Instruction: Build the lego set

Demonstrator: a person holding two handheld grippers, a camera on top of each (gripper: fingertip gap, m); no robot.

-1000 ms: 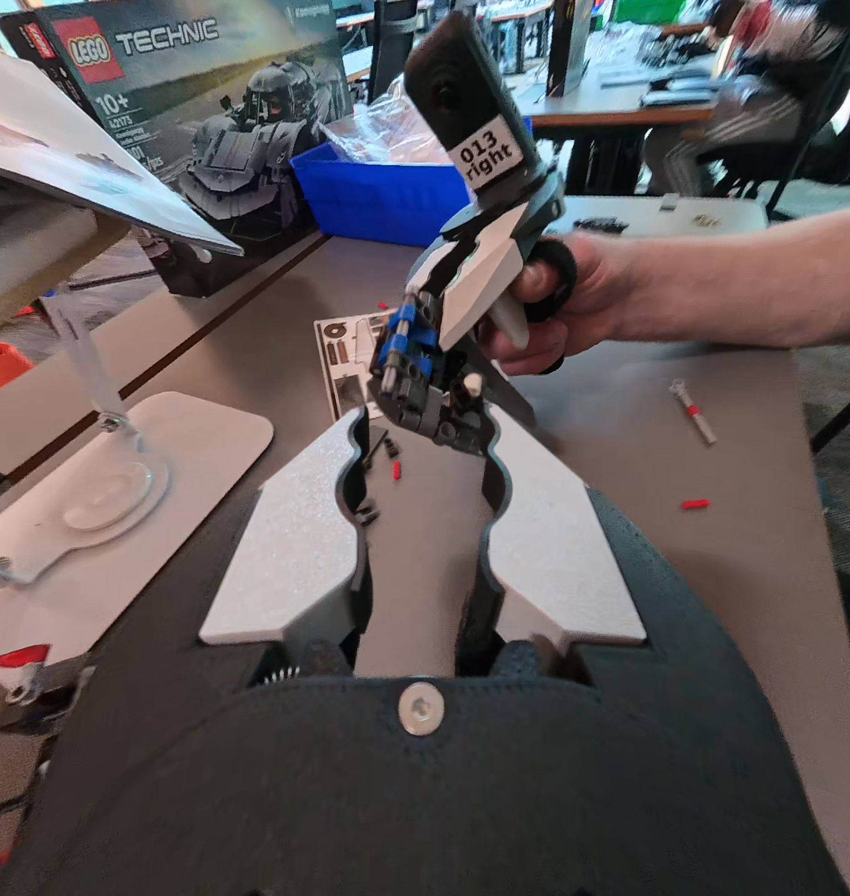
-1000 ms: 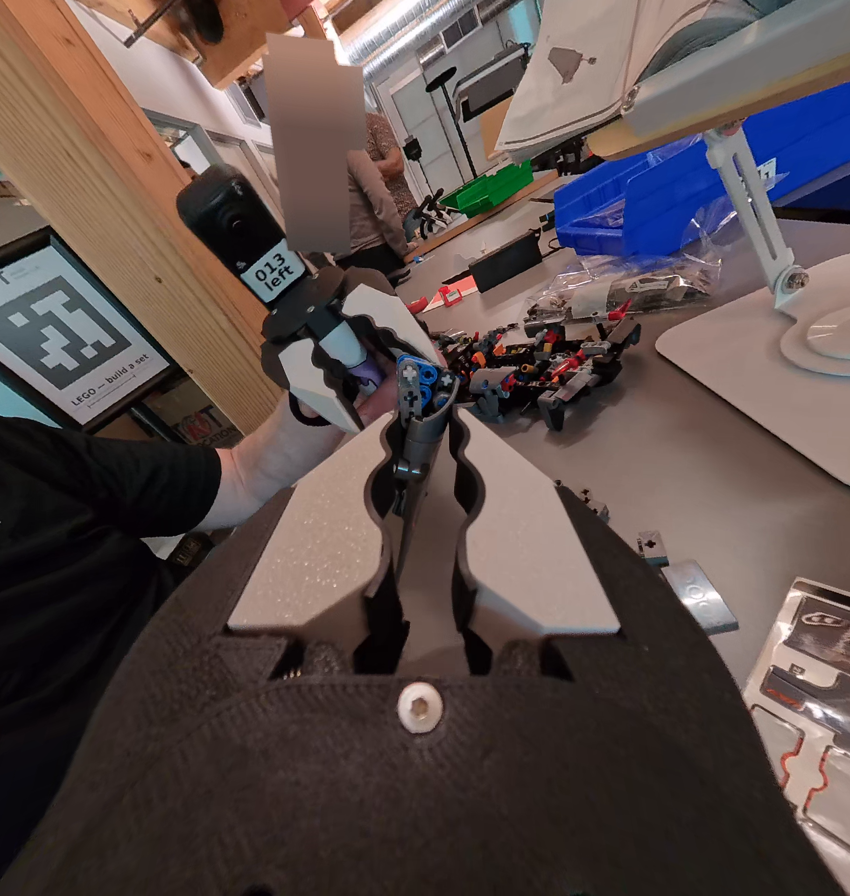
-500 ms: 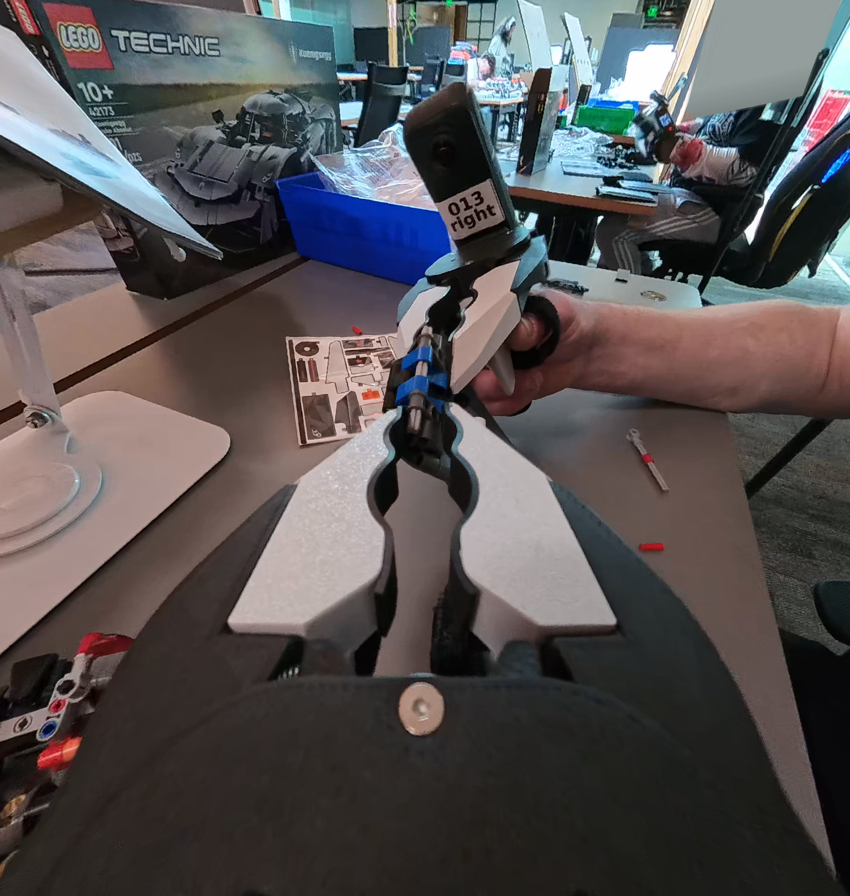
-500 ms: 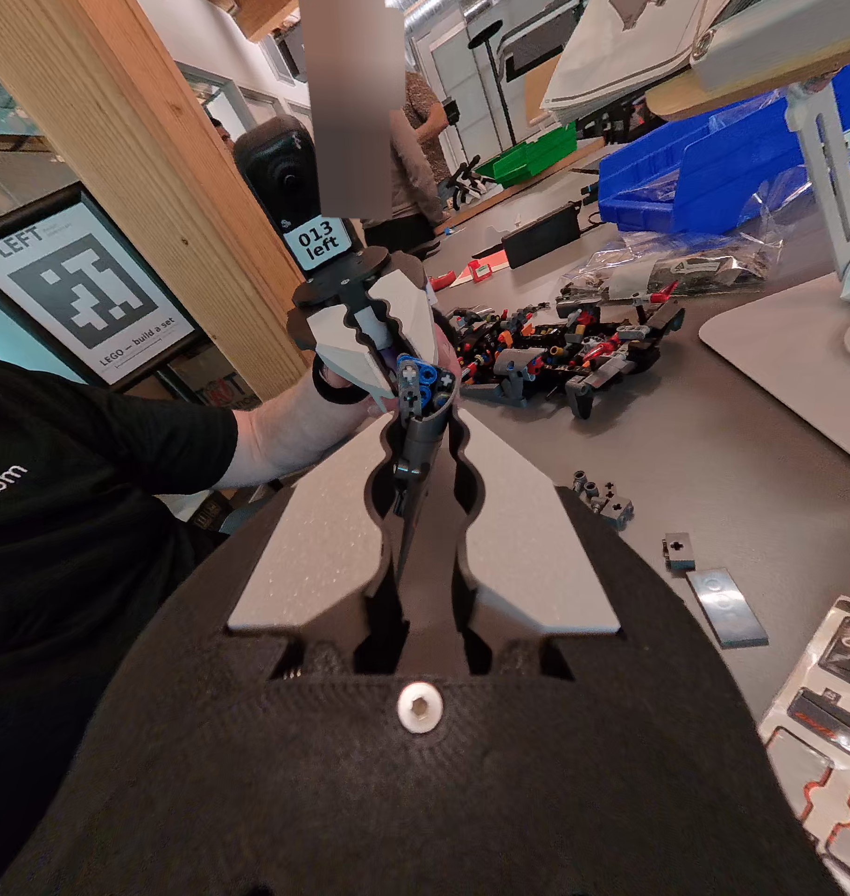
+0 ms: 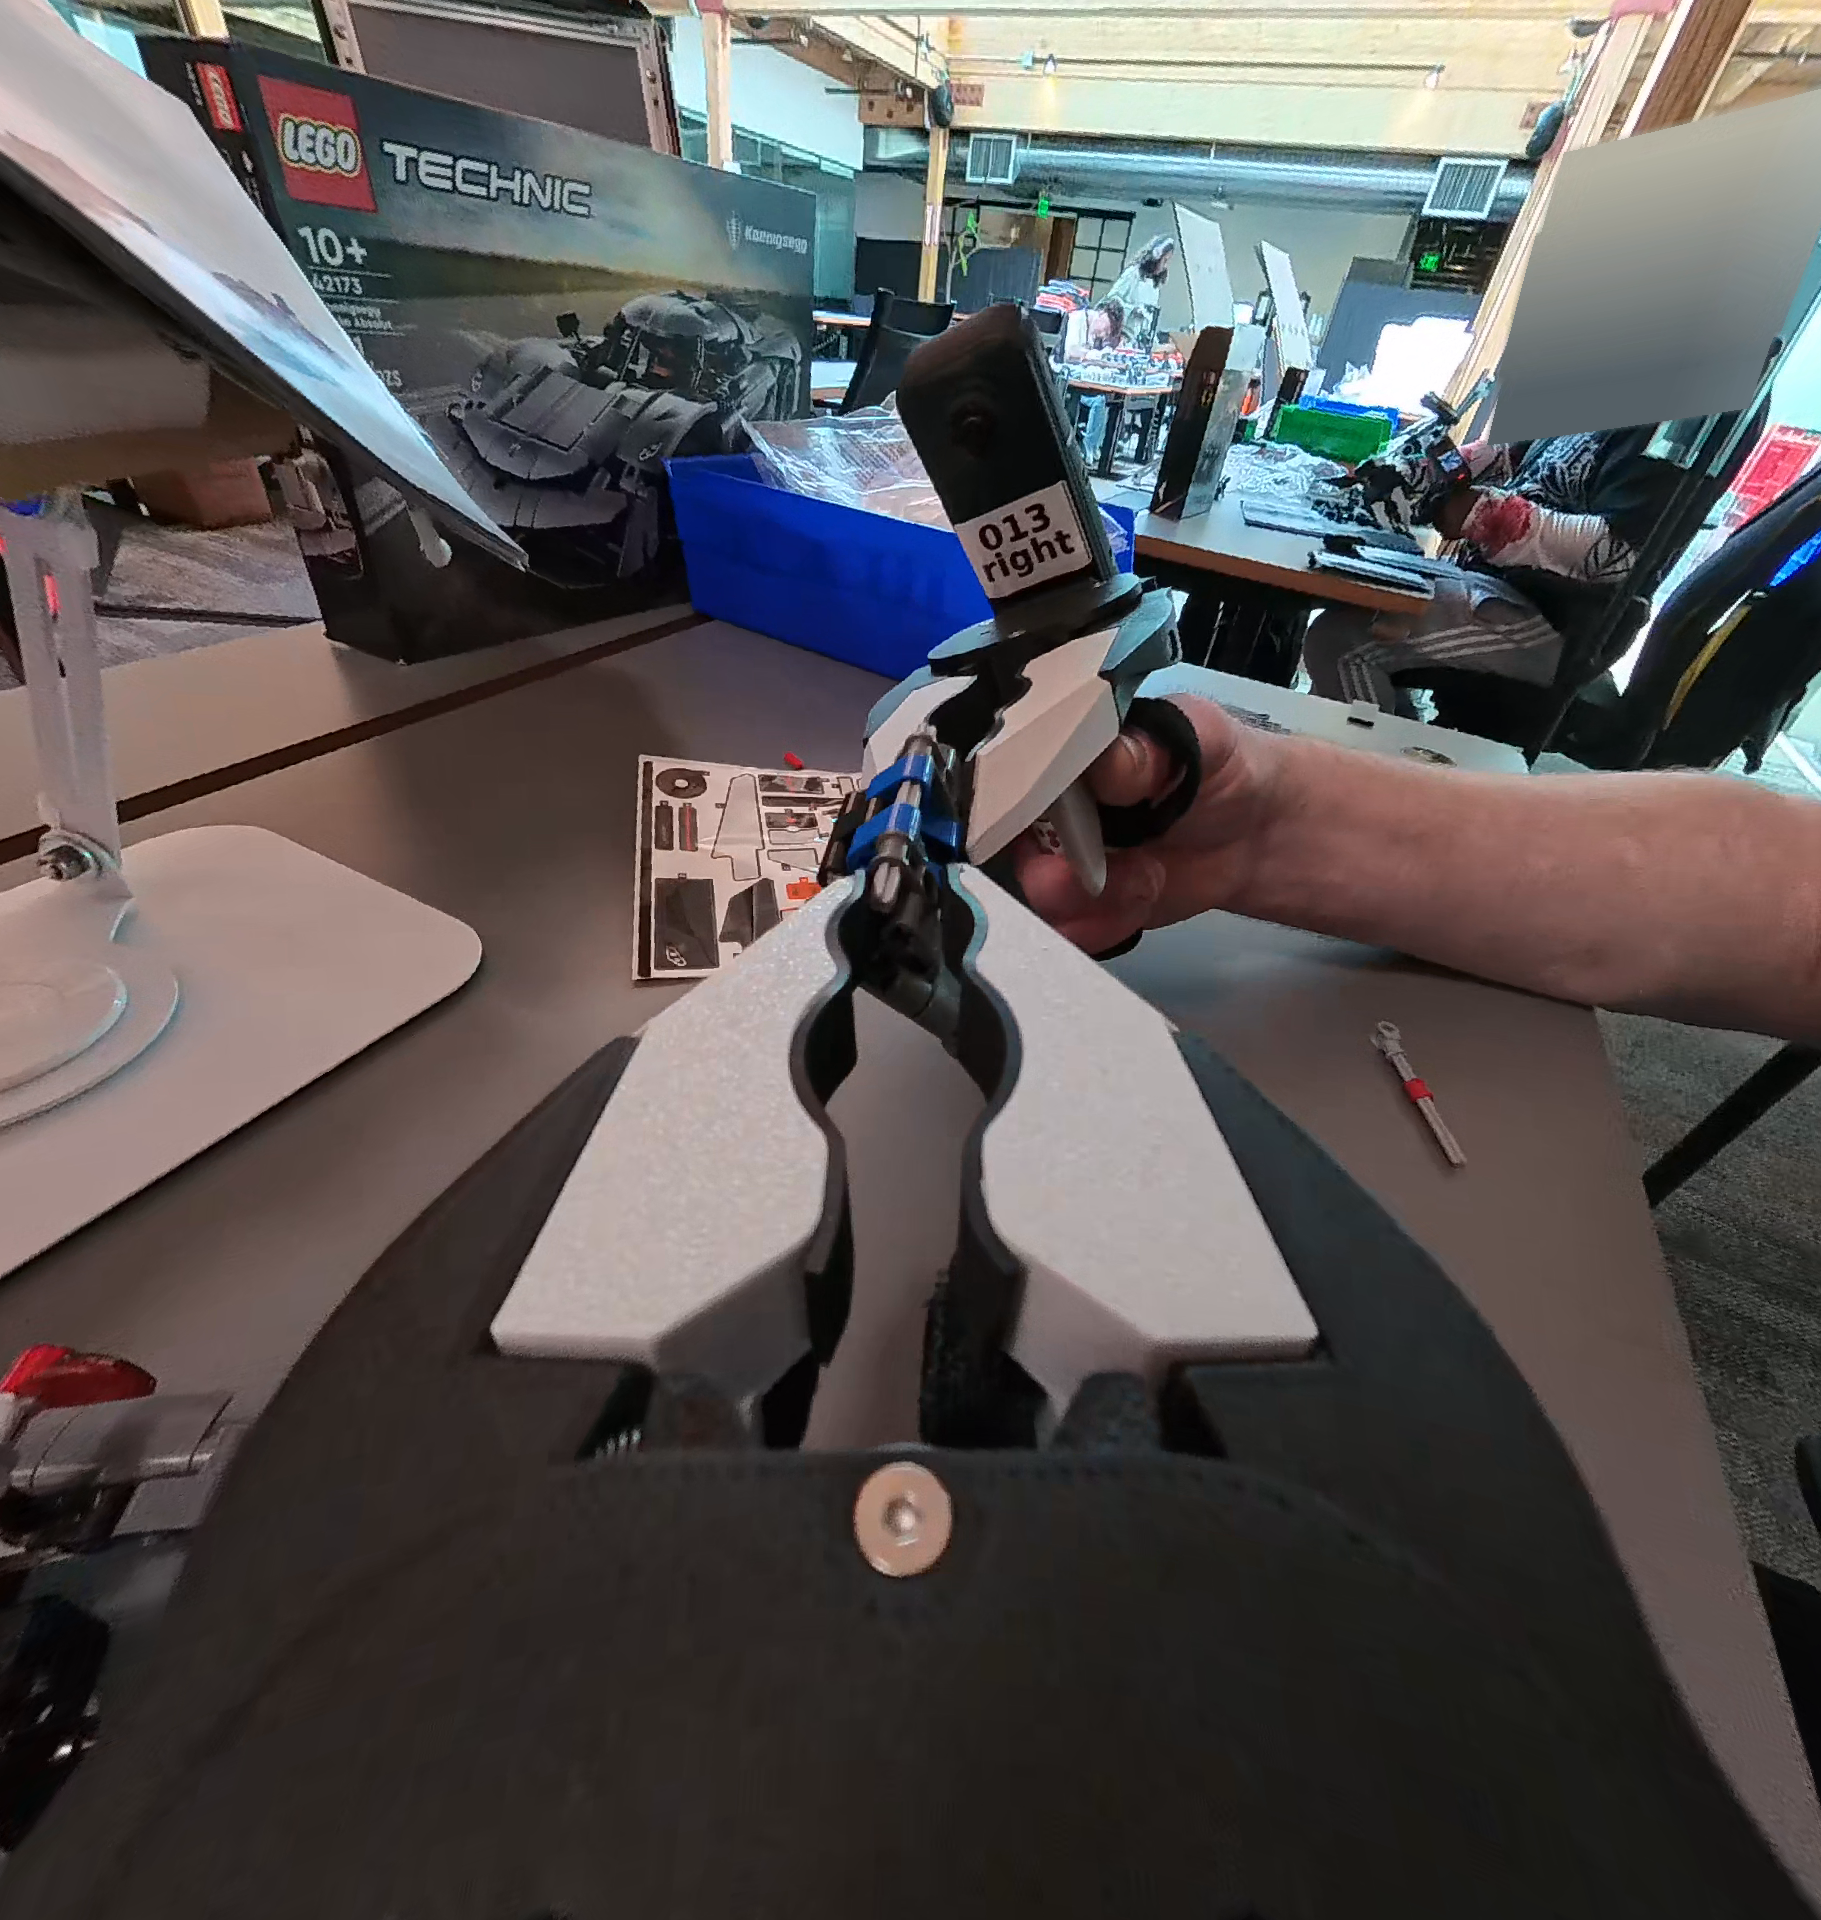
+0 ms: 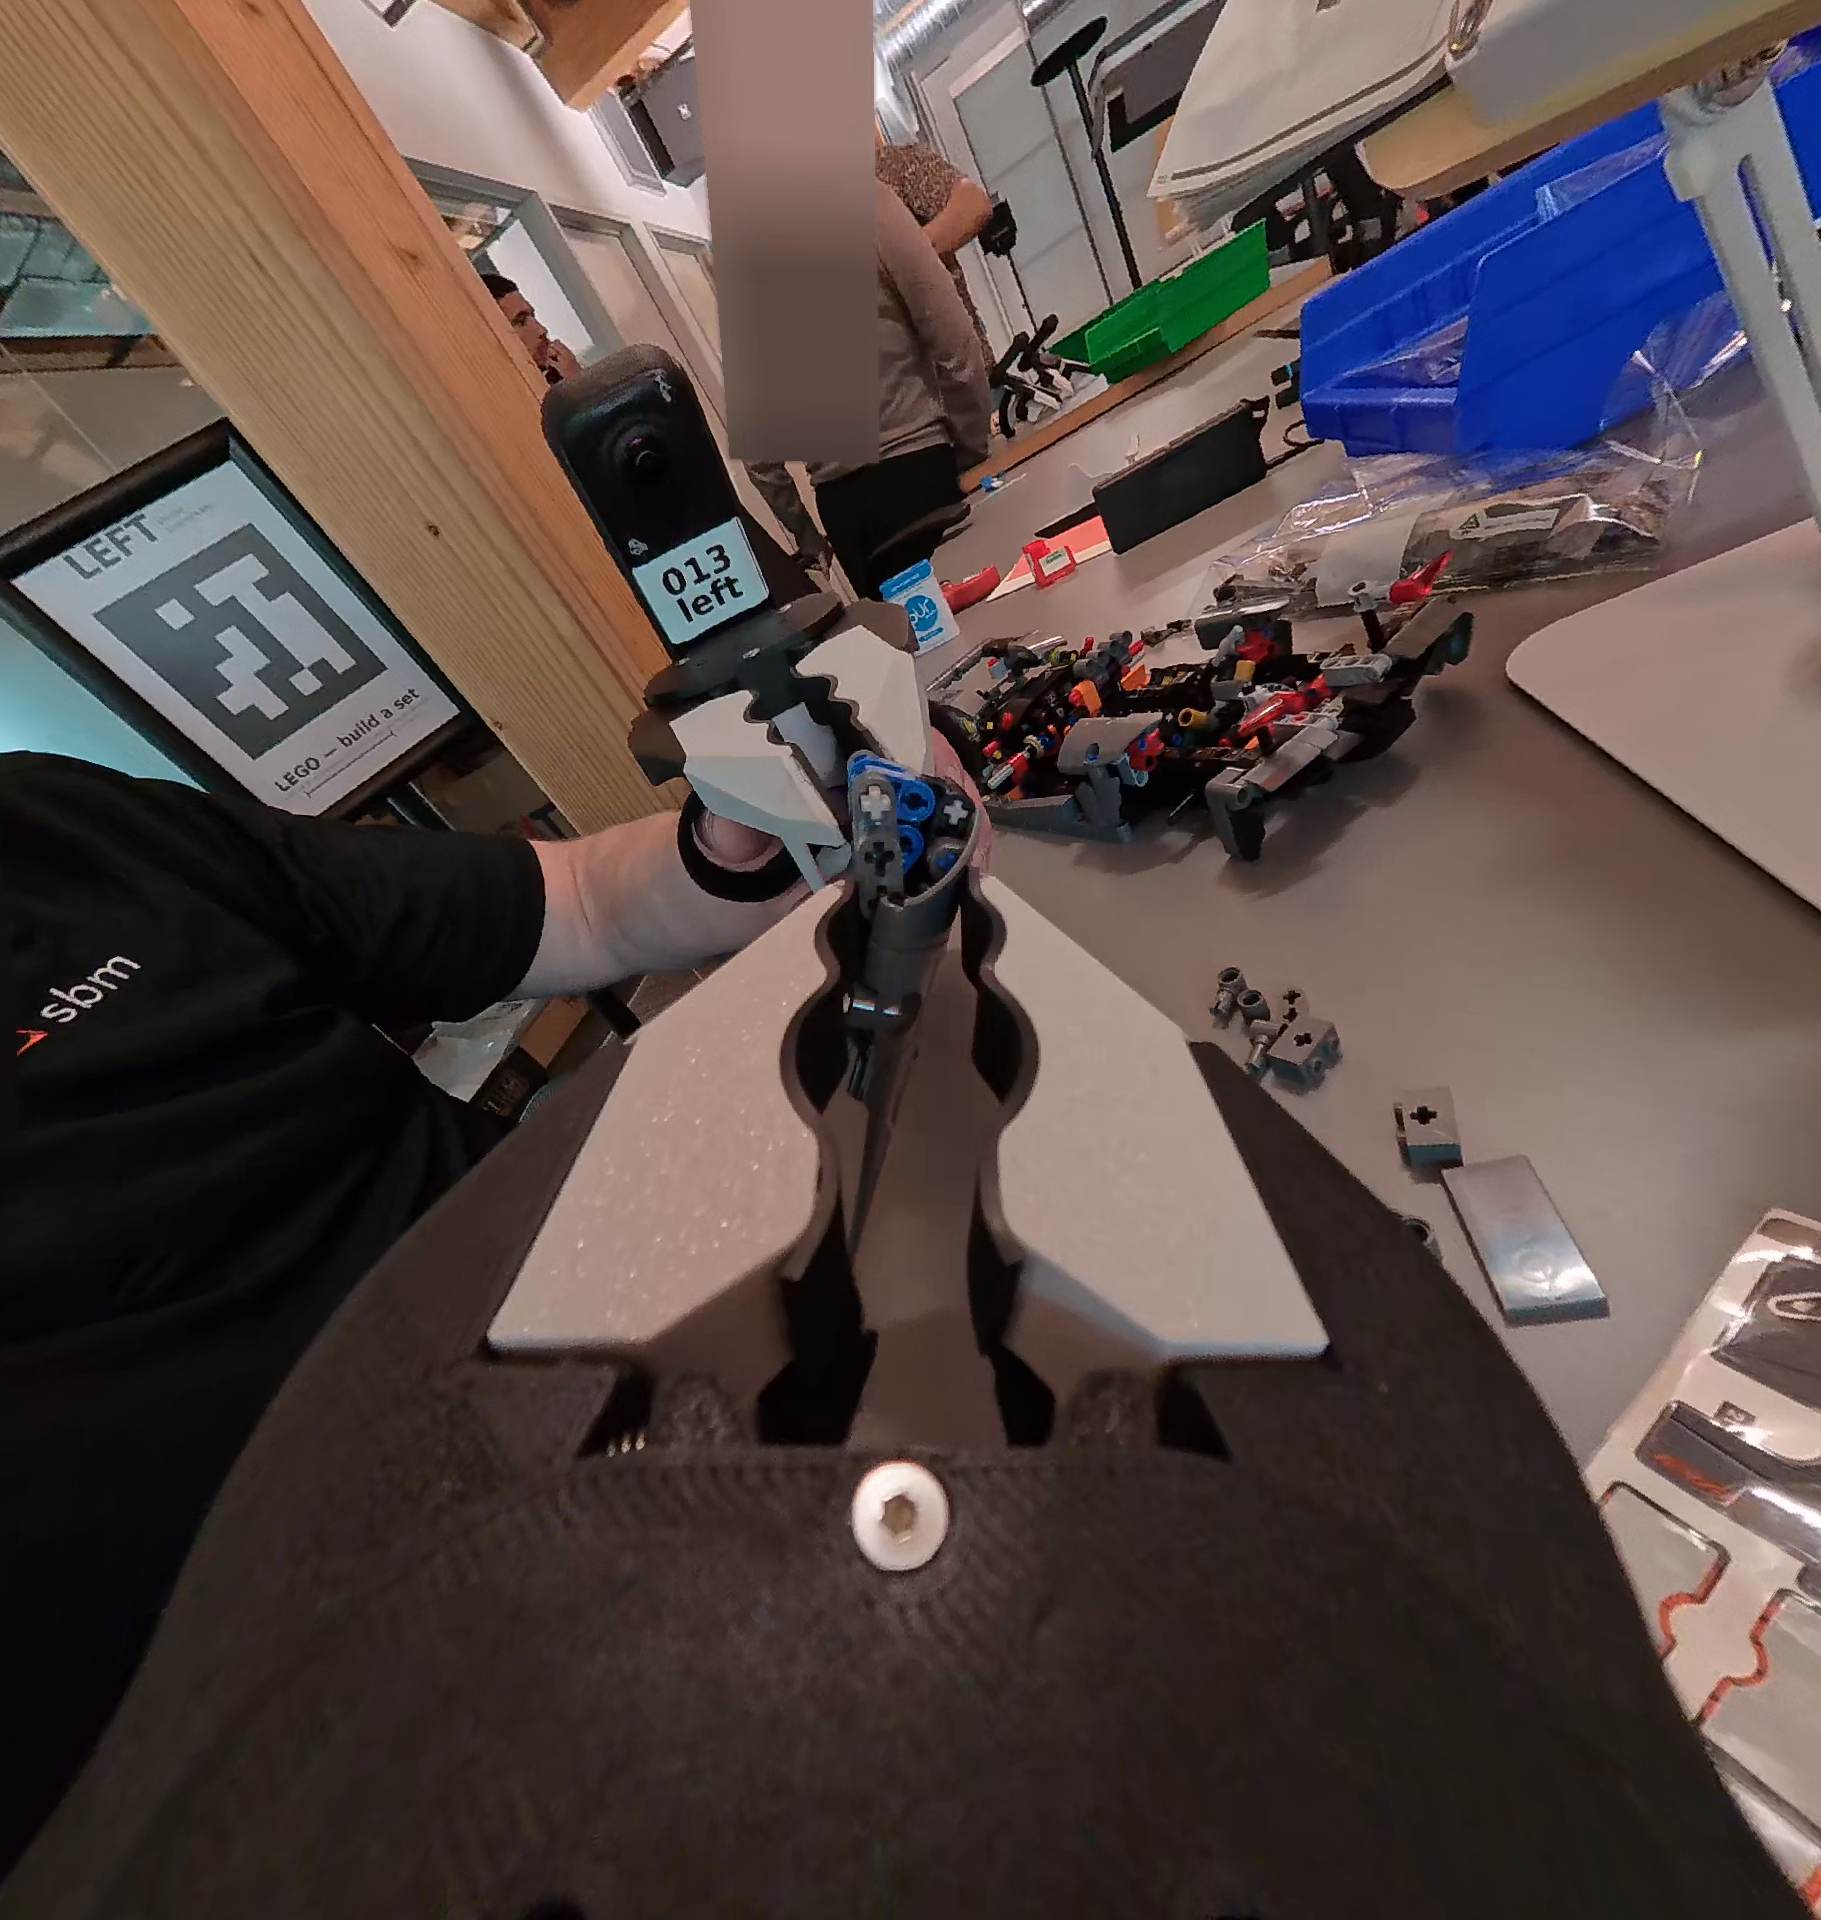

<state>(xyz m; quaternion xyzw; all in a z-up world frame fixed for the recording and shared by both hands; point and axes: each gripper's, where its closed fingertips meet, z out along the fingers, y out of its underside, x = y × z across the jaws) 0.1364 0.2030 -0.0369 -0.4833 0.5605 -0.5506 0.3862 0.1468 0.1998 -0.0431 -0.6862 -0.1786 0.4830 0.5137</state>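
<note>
A small blue and grey sub-assembly [image 5: 901, 821] is held up in the air between both grippers. My left gripper [image 5: 911, 904] has its jaws closed on the dark lower end of it. My right gripper [image 5: 937, 769] comes in from the far side and grips its upper part. In the right wrist view my right gripper [image 6: 901, 904] is shut on the grey stem of the sub-assembly [image 6: 901, 831], whose blue pins point away. The left gripper [image 6: 833, 821] meets it just beyond. The partly built car chassis [image 6: 1197, 727] lies on the table behind.
Loose grey pieces [image 6: 1280, 1029] and a flat grey tile [image 6: 1519, 1236] lie right of my right gripper. A sticker sheet [image 5: 729, 862], an axle with a red bush [image 5: 1420, 1091], the set box [image 5: 532, 343], a blue bin [image 5: 823, 561] and the booklet stand's white base [image 5: 262, 966] are around. My two grippers' fingertips are within a few centimetres of each other.
My left gripper went from wide open to closed on the sub-assembly. Both grippers rose and tilted up, so more of the room shows.
</note>
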